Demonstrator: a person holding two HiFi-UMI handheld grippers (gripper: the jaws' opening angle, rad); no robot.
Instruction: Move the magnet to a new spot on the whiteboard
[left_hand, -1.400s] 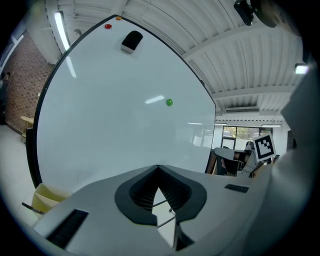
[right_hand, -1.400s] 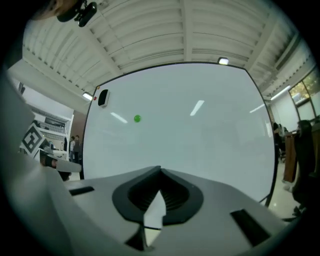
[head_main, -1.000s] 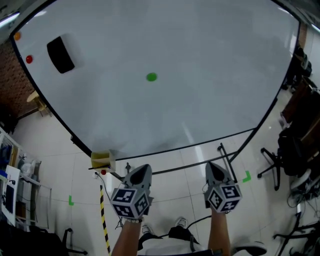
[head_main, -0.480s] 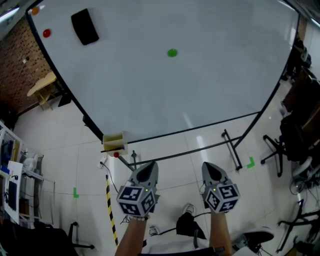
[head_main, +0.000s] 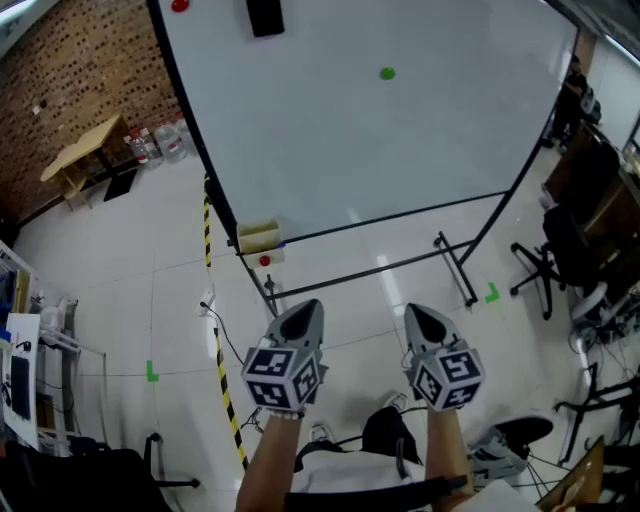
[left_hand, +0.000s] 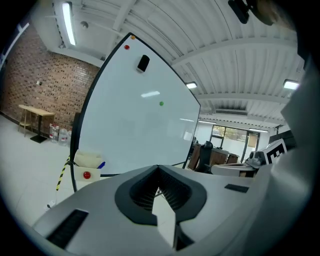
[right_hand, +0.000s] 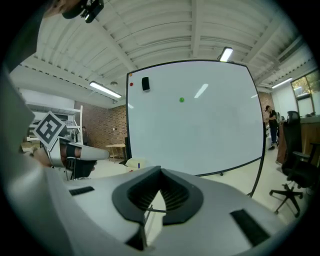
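Note:
A small green magnet (head_main: 387, 73) sticks near the middle of the big whiteboard (head_main: 330, 140) on a wheeled stand. It also shows in the left gripper view (left_hand: 161, 103) and the right gripper view (right_hand: 181, 99). Both grippers hang low in front of the person, well short of the board and over the floor. The left gripper (head_main: 300, 318) is shut with nothing in it, and its tips meet (left_hand: 159, 169). The right gripper (head_main: 425, 320) is shut and empty too (right_hand: 161, 172).
A black eraser (head_main: 264, 15) and a red magnet (head_main: 179, 5) sit at the board's top left. A pale yellow box (head_main: 258, 237) with a red dot hangs at the lower left corner. Office chairs (head_main: 560, 265) stand right, a wooden table (head_main: 80, 150) by the brick wall left.
The head view has swung left and back: the whiteboard slid up and right, and the brick wall and table came into sight. Both grippers stayed low and shut.

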